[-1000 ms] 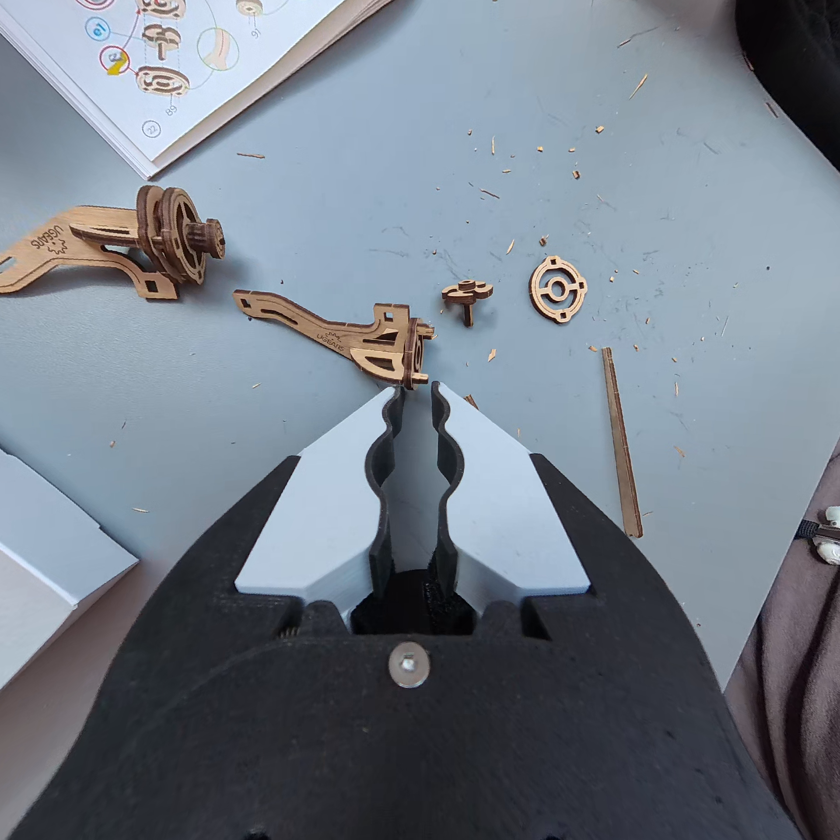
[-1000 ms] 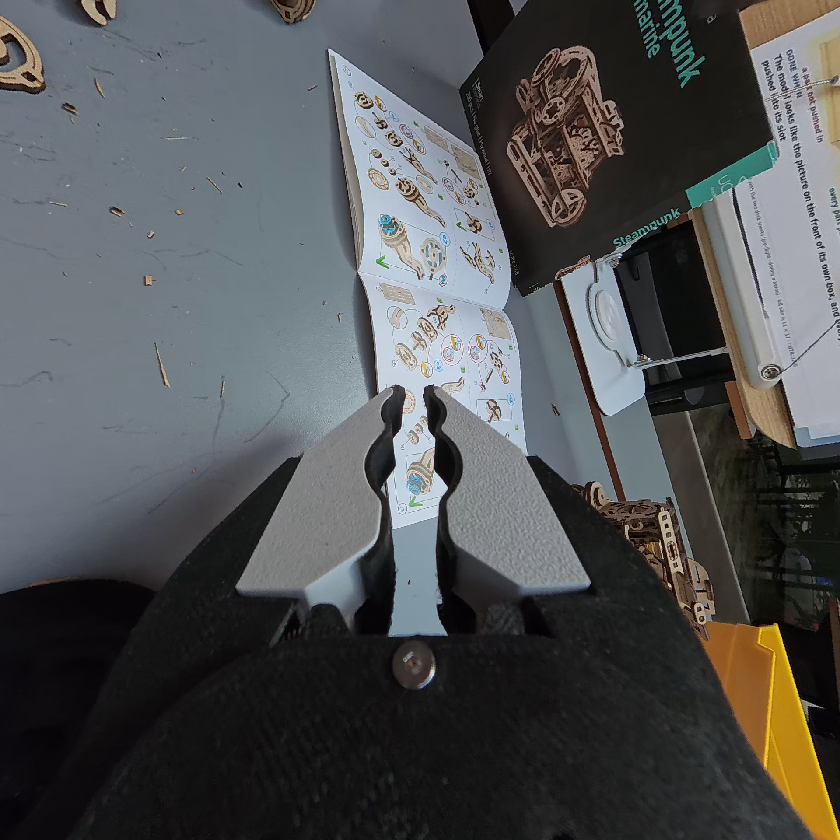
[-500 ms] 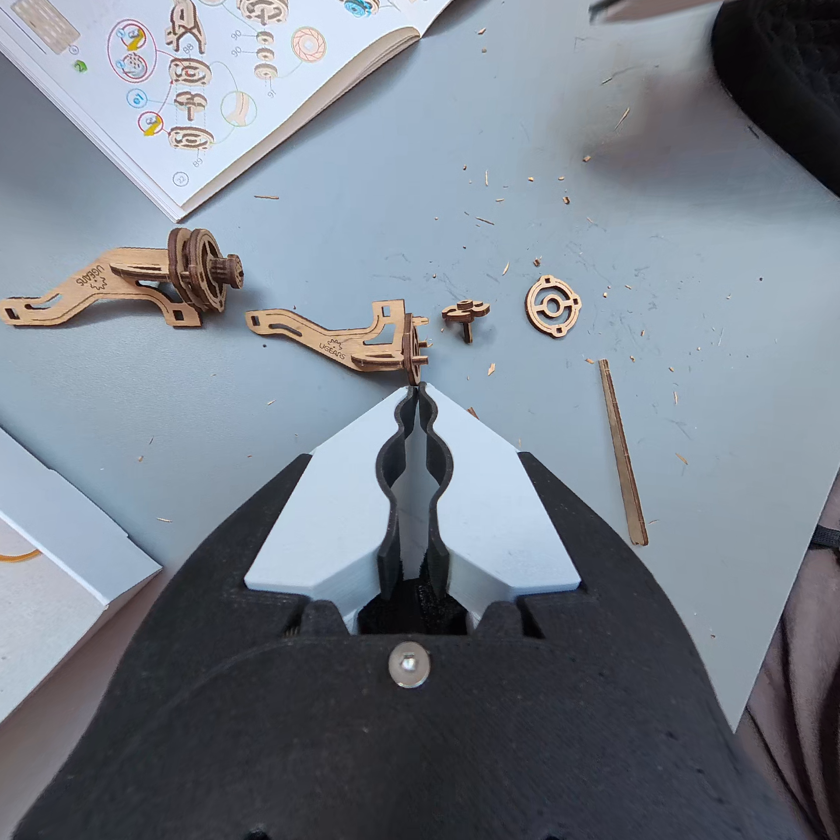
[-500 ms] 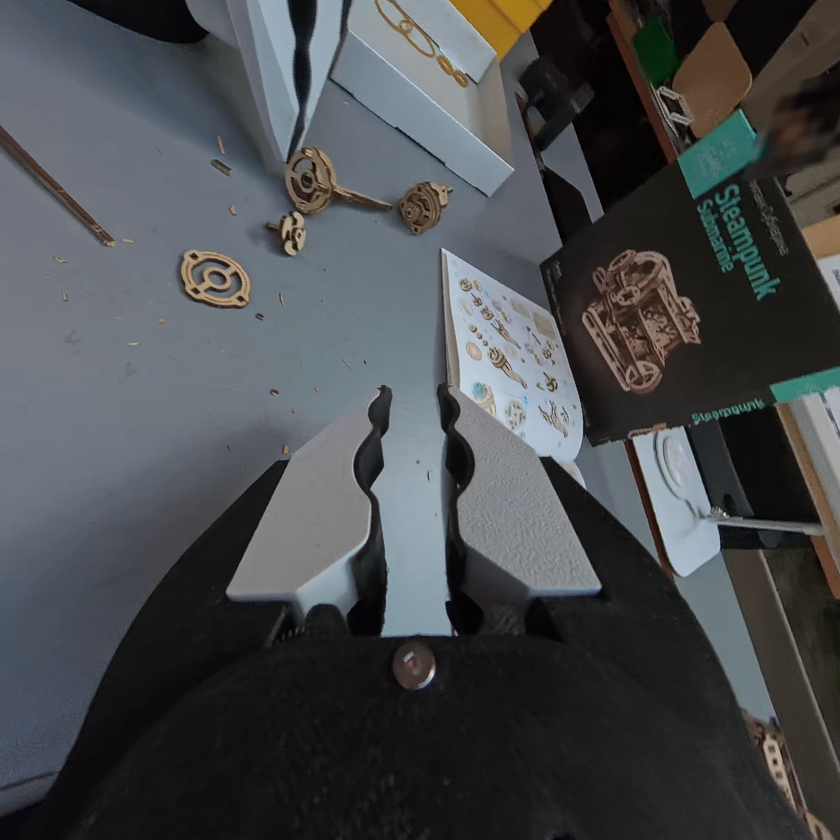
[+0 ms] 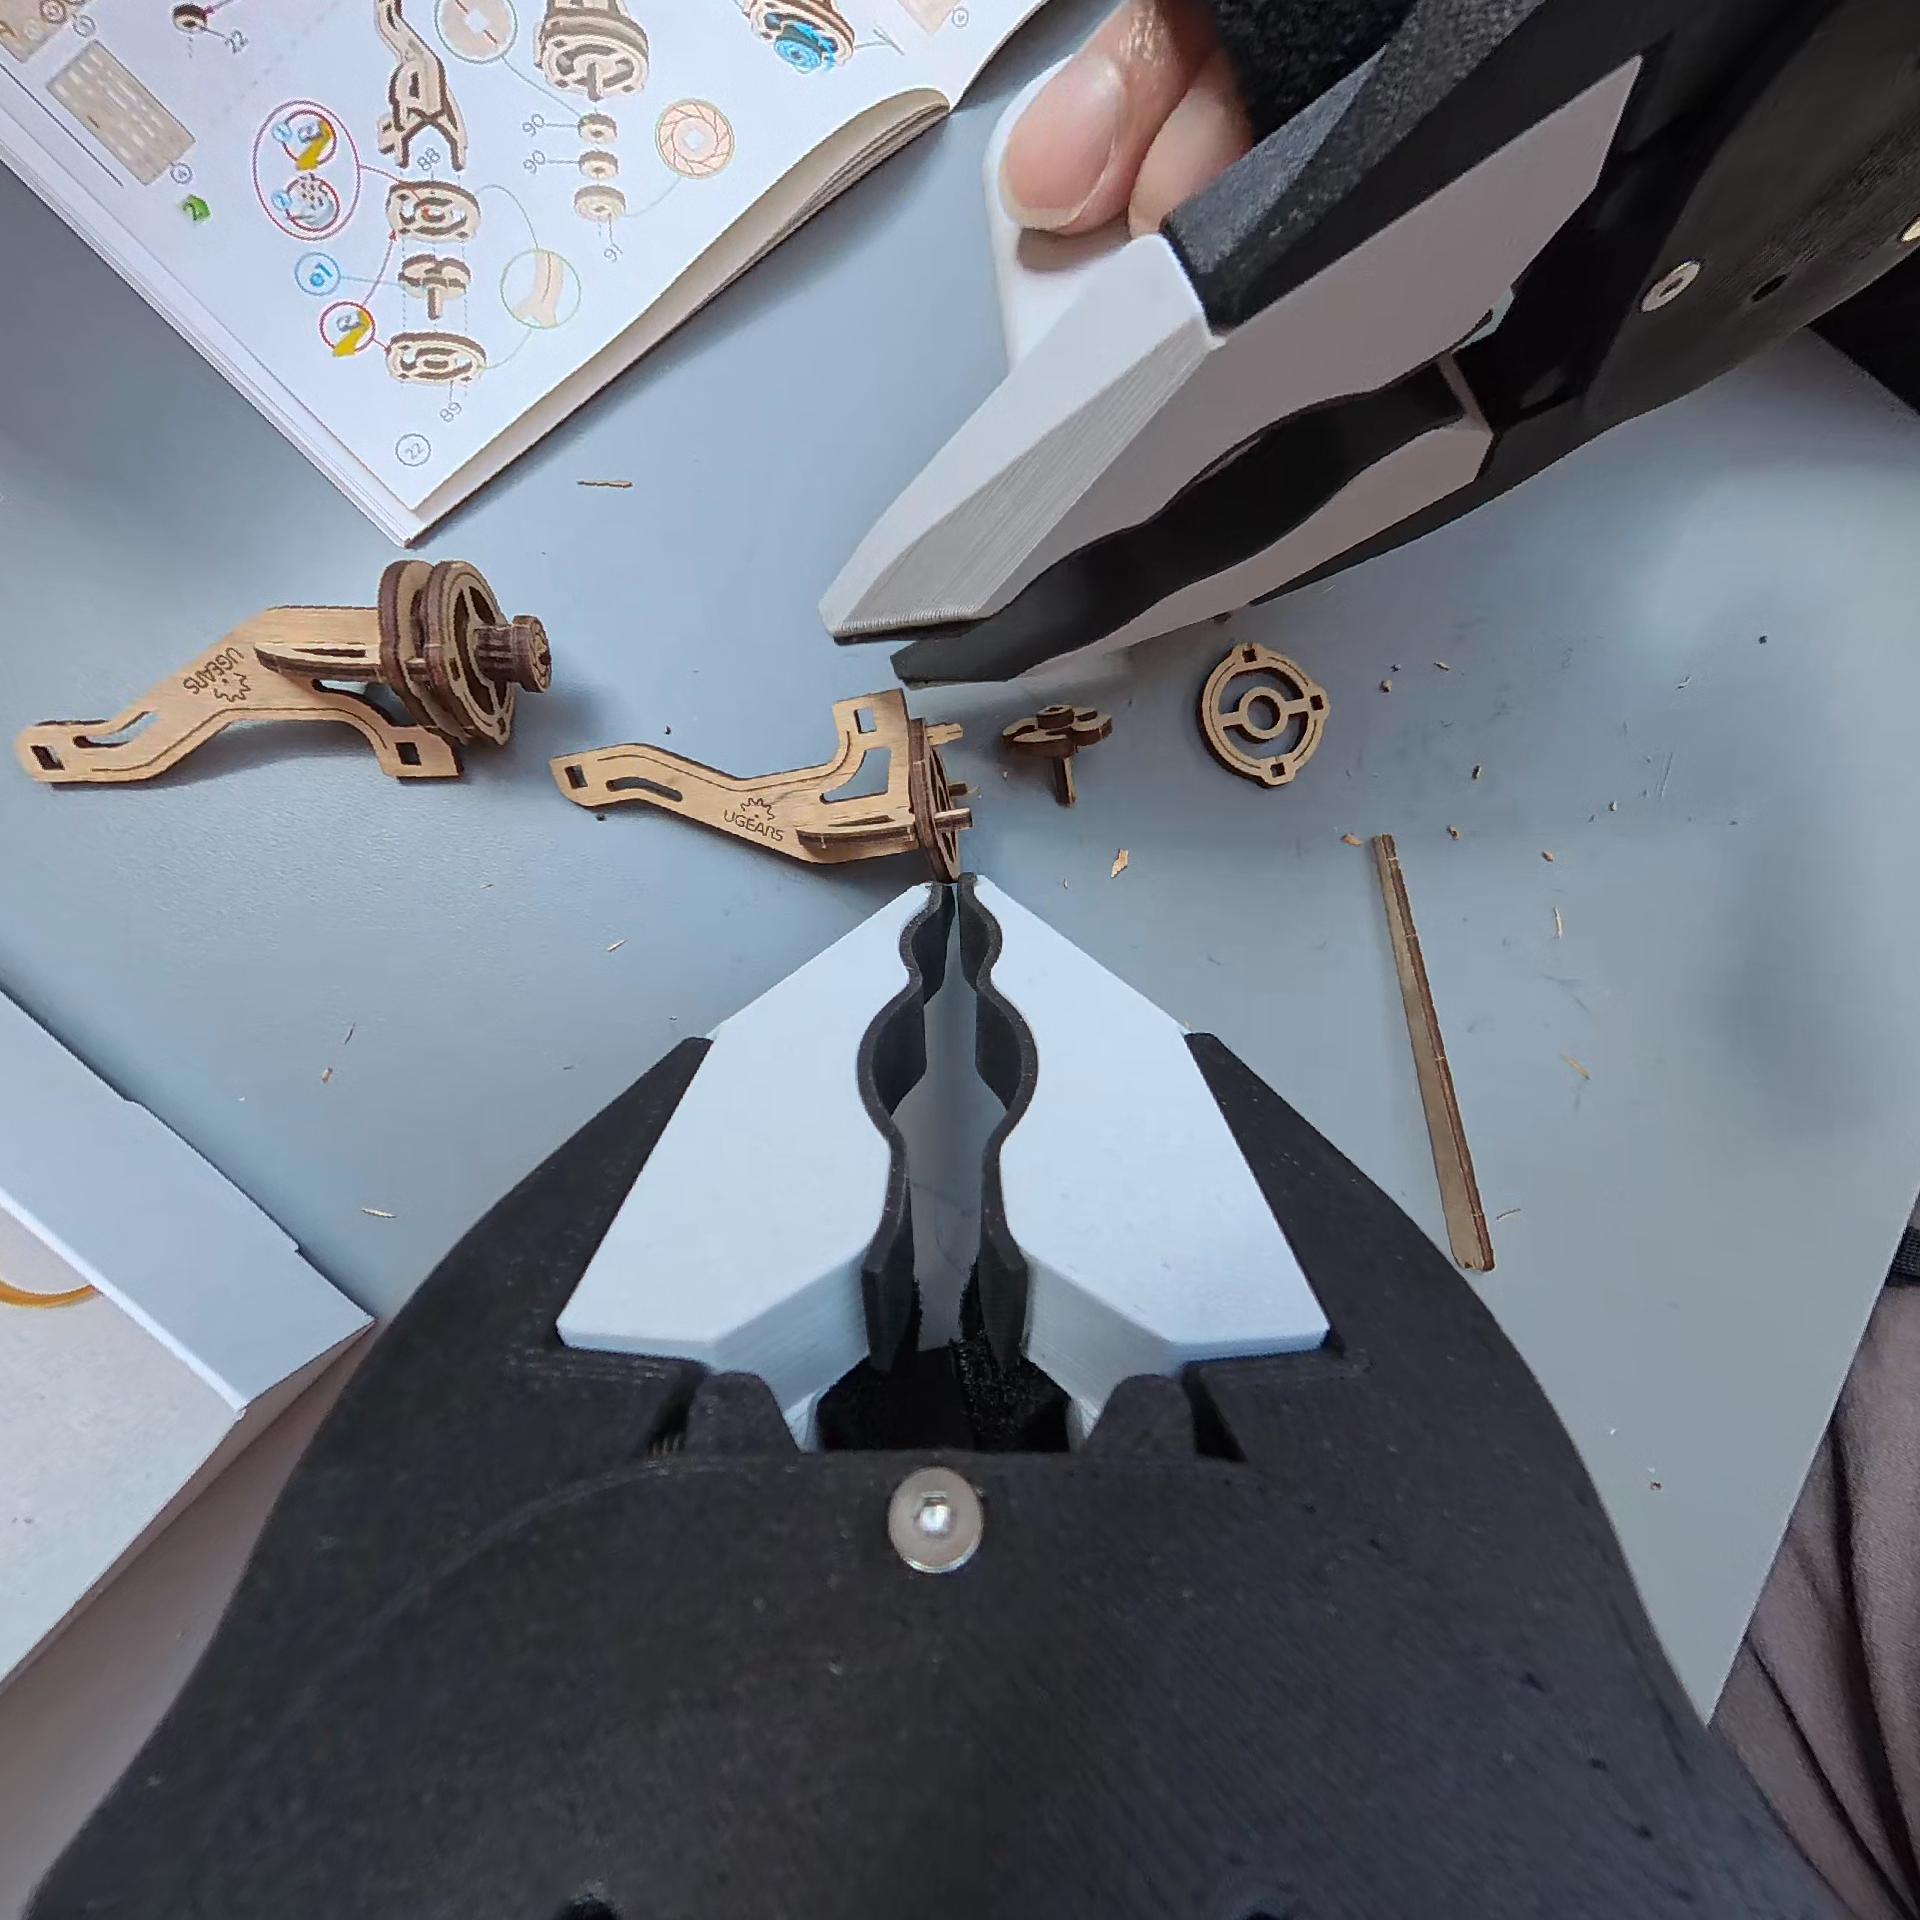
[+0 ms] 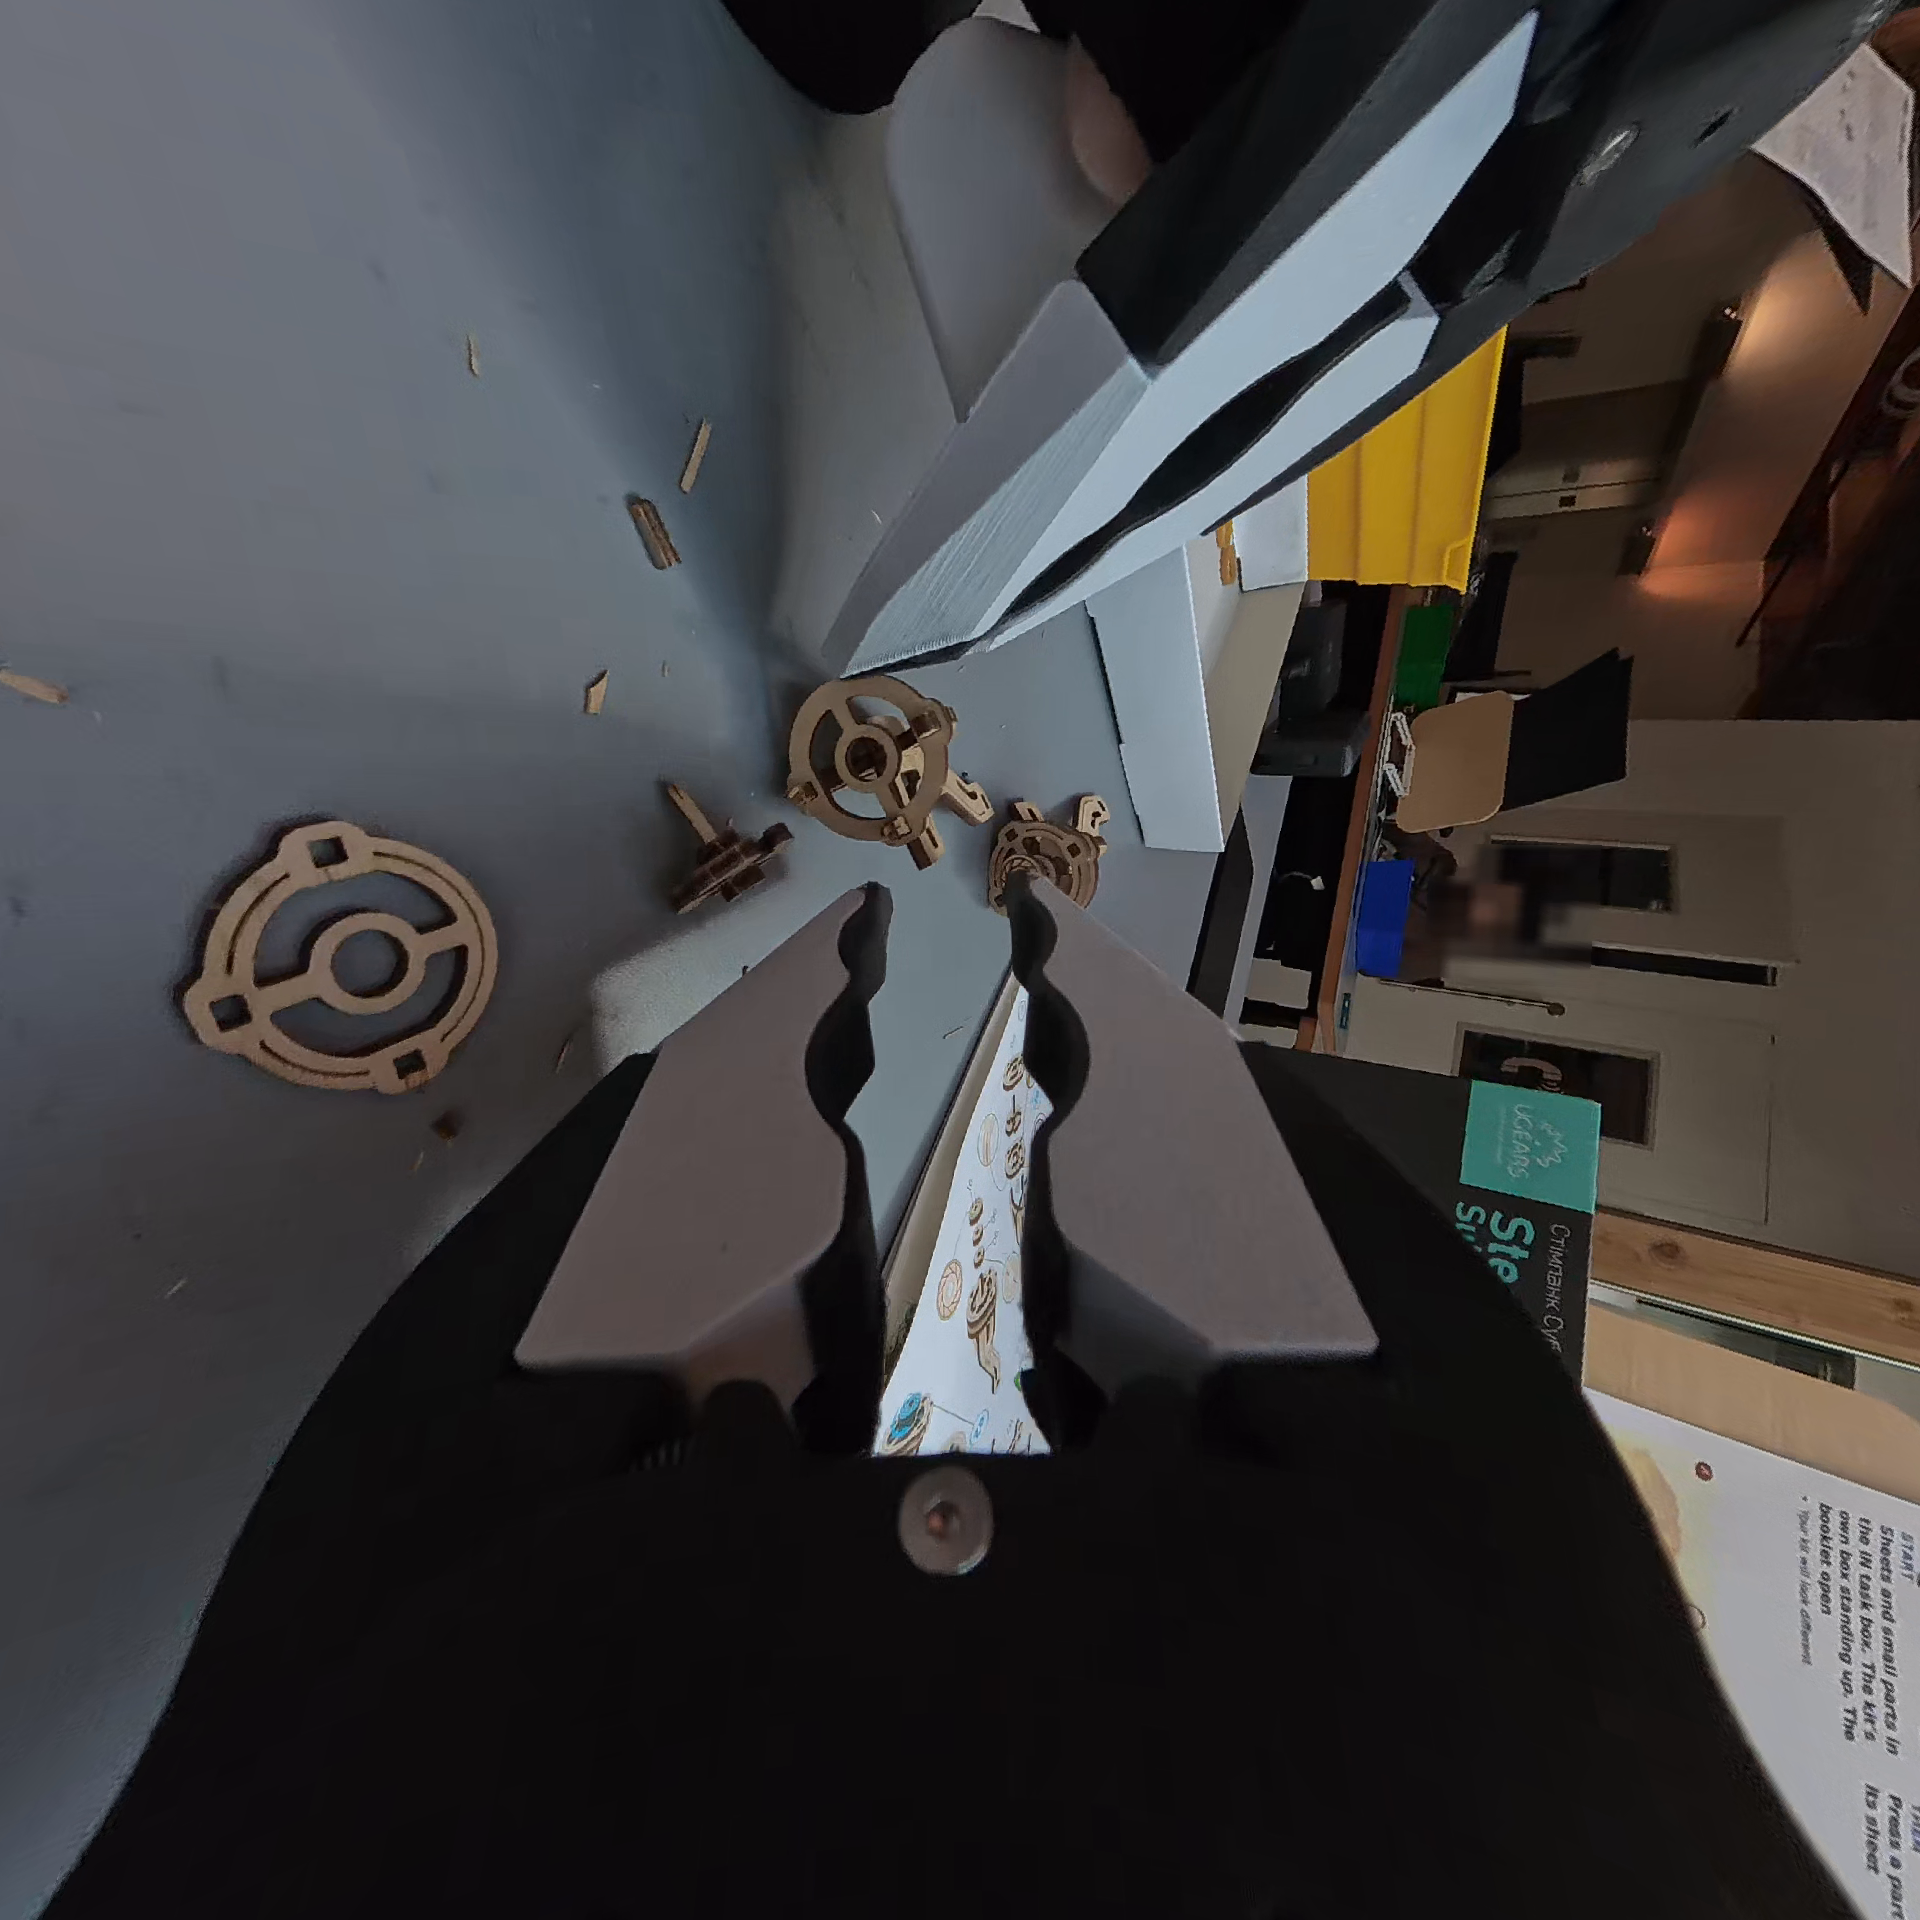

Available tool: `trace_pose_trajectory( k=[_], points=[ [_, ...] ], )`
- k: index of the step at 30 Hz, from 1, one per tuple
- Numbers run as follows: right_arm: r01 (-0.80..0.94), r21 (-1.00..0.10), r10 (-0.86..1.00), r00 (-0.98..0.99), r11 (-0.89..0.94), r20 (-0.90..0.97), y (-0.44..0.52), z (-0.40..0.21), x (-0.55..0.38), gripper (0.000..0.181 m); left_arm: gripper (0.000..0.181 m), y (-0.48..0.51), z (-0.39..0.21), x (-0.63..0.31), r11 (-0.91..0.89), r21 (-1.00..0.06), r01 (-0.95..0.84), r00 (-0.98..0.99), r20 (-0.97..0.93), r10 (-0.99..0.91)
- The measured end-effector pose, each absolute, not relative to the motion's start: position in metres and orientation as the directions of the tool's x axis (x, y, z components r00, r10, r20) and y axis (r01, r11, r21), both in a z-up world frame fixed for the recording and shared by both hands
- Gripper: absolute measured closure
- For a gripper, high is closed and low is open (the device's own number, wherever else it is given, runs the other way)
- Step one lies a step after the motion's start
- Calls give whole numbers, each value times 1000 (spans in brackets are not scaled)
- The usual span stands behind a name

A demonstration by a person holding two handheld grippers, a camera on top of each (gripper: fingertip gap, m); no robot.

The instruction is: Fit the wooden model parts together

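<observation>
Left wrist view, left to right. Grey desk (image 5: 312, 987), scattered with wood splinters. Open instruction booklet (image 5: 499, 208) at the far left corner. Below it, a finished wooden arm with wheel stack (image 5: 301, 686) lies flat. Next, a second wooden arm with disc (image 5: 790, 795) lies at centre. The left tool (image 5: 954, 883) has its tips nearly together, pinching the disc's lower edge. The right tool (image 5: 883, 649) comes in from upper right, held by a hand (image 5: 1101, 125); its tips hover just above the disc end, touching nothing that I can see. Further right: a small pin part (image 5: 1055, 732), then a flat ring plate (image 5: 1262, 714), then a thin wooden stick (image 5: 1429, 1049), all apart on the desk.

Right wrist view: right tool (image 6: 940, 899) with jaws clearly apart, holding nothing, pointed towards the disc.
</observation>
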State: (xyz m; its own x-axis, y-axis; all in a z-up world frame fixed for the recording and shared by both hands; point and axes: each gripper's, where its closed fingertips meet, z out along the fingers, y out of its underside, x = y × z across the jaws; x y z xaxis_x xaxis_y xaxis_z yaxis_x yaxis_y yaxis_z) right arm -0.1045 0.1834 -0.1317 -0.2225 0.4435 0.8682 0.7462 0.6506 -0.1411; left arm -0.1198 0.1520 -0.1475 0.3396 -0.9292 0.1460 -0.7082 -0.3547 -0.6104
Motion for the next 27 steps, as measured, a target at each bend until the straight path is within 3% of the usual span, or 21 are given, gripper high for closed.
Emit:
trace_pose_trajectory(
  k=[8,14,27],
  points=[
    [734,-87,397,-261,674,880,184,-142,-108,175,181,154,-144,-118,-350,-630,-693,344,137,-929],
    [759,-82,403,-247,646,881,183,-145,-104,177,177,155,-142,-118,-349,-643,-681,345,139,-928],
    [762,-167,449,-176,625,876,182,-141,-99,175,180,156,-145,-110,-318,-665,-676,329,113,-938]
  ],
)
